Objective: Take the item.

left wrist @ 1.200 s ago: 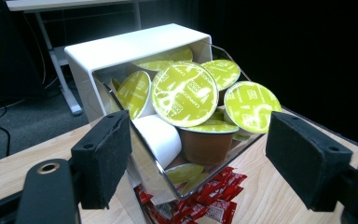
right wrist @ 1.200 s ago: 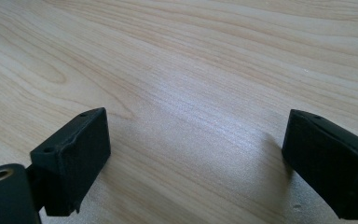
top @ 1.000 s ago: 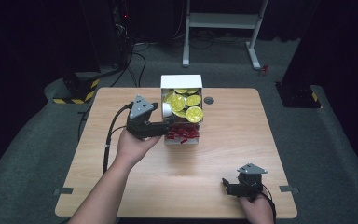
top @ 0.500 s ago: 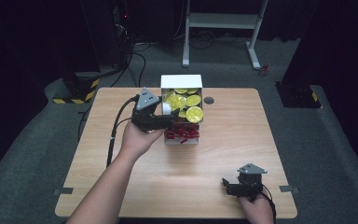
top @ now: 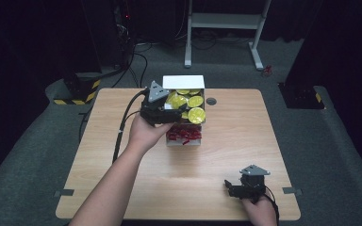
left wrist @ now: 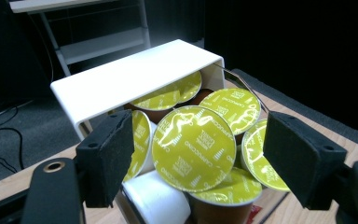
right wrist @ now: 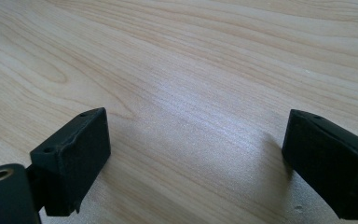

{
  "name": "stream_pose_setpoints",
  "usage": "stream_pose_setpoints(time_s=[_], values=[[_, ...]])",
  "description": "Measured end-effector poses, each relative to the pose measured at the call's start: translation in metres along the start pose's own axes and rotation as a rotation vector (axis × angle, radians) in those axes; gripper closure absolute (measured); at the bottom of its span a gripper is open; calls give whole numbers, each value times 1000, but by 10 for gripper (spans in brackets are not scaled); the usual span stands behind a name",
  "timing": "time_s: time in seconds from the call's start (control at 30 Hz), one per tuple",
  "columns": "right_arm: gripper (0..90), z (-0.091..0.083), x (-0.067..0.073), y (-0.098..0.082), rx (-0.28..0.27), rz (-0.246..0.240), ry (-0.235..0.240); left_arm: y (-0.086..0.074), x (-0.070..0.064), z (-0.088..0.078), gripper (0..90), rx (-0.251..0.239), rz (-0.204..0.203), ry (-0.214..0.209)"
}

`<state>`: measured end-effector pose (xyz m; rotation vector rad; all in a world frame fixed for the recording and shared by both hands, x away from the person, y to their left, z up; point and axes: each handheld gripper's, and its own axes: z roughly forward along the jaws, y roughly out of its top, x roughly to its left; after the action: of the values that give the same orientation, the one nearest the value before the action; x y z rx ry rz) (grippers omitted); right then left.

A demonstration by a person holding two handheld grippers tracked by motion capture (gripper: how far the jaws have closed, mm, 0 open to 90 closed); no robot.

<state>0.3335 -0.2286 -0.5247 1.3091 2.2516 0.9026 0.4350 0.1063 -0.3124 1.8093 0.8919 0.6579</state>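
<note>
**Left gripper brought over capsule box; no grasp made**

Compared with the high view a second earlier: found the left gripper point(top: 171, 112) shifted from the left flank of the white open-topped cardboard box point(top: 184, 82) up and rightward, to a position over the box's left edge, just above centre of frame. Noted its jaws had just been closing by a small amount. Judged them released all the same: in the left gripper view, saw both black pads point(left wrist: 108, 156) standing apart either side of the round yellow foil-lidded coffee capsule point(left wrist: 191, 149) at frame centre, with a gap on each side and no pressure on it. Could not tell whether the capsule lay truly between the jaws or just beyond them.

Located that capsule in the box among its fellows, tilted, beneath the white flap point(left wrist: 135, 74). Logged red wrappers point(top: 184, 134) at the box's lower face.

Found the right gripper point(top: 231, 188) unmoved at lower right of the high view, jaws spread and empty over the pale wooden table point(right wrist: 191, 56).

Assessed the shift as an approach for picking a capsule: alignment largely achieved, closing onto the lid or rim not yet done. Flagged a risk of slipping on the tilted foil.
</note>
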Motion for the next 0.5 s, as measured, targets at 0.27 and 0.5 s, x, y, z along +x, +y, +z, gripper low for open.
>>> stream_pose_setpoints(time_s=[0.27, 0.5], values=[[77, -1, 1, 0, 1, 0, 2, -1, 3, 15, 246, 32, 2, 5], [76, -1, 0, -1, 1, -1, 4, -1, 2, 21, 258, 38, 0, 11]])
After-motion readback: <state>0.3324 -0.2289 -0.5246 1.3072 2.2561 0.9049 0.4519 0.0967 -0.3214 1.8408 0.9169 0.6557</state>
